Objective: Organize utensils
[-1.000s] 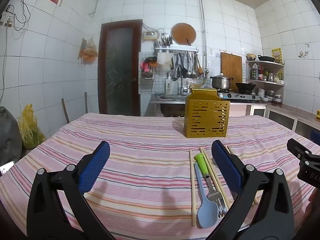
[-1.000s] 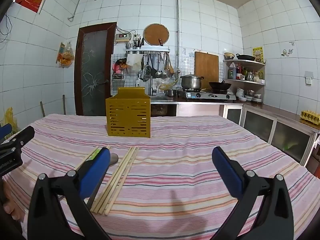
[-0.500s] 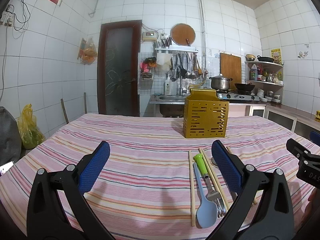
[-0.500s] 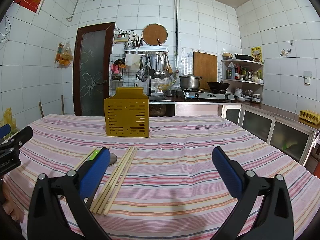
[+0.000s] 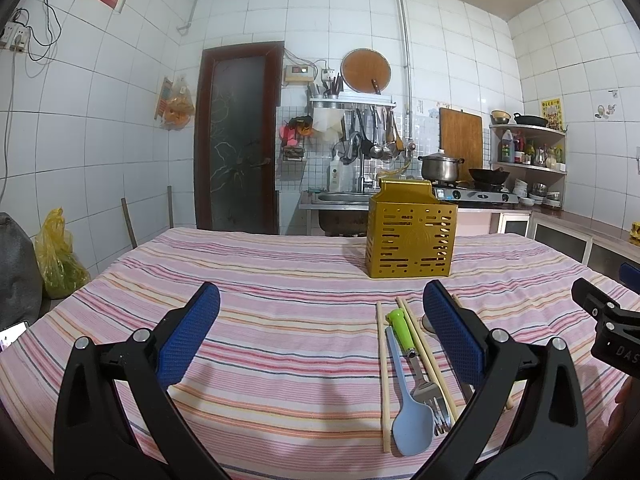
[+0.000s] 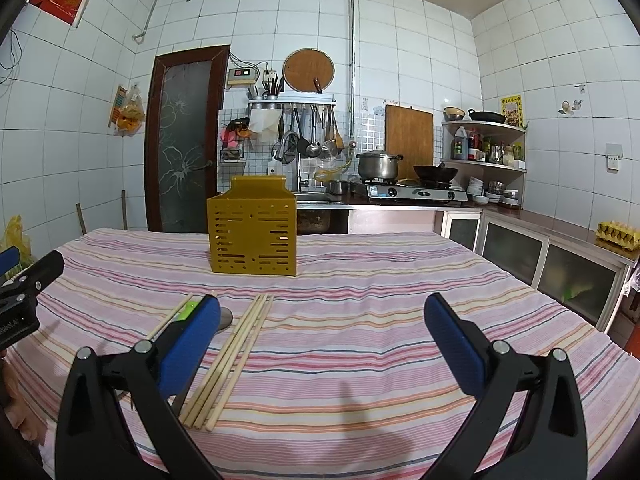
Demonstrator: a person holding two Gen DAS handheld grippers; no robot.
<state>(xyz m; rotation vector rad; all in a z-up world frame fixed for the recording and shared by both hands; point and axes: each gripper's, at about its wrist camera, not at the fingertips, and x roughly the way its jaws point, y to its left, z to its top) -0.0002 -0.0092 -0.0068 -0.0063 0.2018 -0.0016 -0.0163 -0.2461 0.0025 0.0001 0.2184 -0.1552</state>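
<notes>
A yellow slotted utensil holder (image 5: 411,236) stands upright on the striped table; it also shows in the right wrist view (image 6: 253,227). In front of it lie a pale blue spoon (image 5: 409,408), a green-handled fork (image 5: 412,352) and wooden chopsticks (image 5: 385,372). Three chopsticks (image 6: 230,362) lie together in the right wrist view. My left gripper (image 5: 320,320) is open and empty, left of the utensils. My right gripper (image 6: 320,322) is open and empty, right of the chopsticks. Its left finger hides part of the fork.
The table wears a pink striped cloth (image 5: 280,280). Behind it are a sink, a stove with a pot (image 6: 378,166) and cabinets (image 6: 540,256) at the right. A yellow bag (image 5: 56,256) sits by the left wall.
Both views have shifted very slightly; the holder sits a touch higher in frame. Both grippers stay open and empty.
</notes>
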